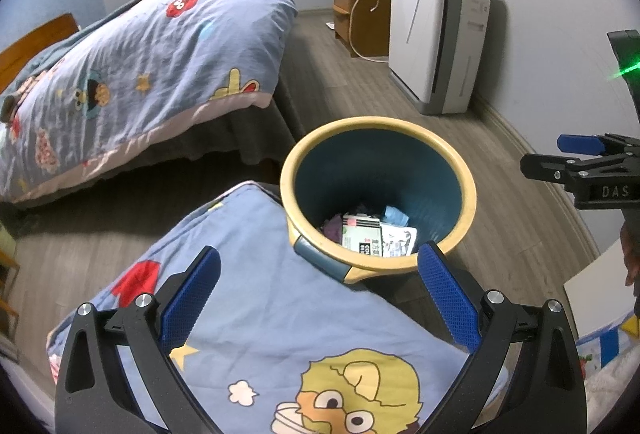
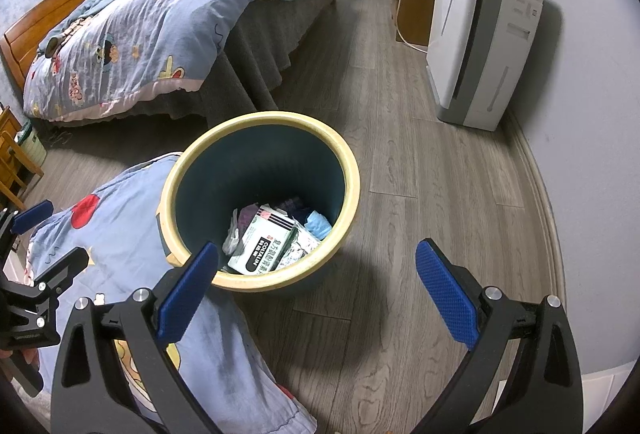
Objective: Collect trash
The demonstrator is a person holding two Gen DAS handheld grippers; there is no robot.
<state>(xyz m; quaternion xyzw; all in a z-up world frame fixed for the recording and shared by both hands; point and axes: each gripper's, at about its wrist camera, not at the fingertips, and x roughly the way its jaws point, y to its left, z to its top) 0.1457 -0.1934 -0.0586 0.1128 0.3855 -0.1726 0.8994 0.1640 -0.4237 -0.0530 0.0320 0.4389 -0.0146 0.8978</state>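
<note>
A round bin [image 1: 466,193] [image 2: 352,169], dark blue with a yellow rim, stands on the wood floor. Inside lie several pieces of trash [image 1: 378,234] [image 2: 272,238]: a white and green wrapper, purple and blue scraps. My left gripper [image 1: 320,266] is open over a corner of blue cartoon bedding [image 1: 256,306], just short of the bin's near rim. My right gripper [image 2: 318,262] is open too, its left finger over the bin's near rim, its right finger over bare floor. Neither holds anything. Each gripper shows at the edge of the other's view, the right gripper [image 1: 584,157] and the left gripper [image 2: 48,234].
A bed with a blue cartoon quilt [image 1: 140,65] [image 2: 132,33] lies left of the bin. A white air purifier [image 1: 436,37] [image 2: 480,33] stands by the right wall, a wooden cabinet [image 1: 360,13] with cables behind it. Wood floor [image 2: 420,193] stretches right of the bin. A small wooden chair [image 2: 12,161] sits far left.
</note>
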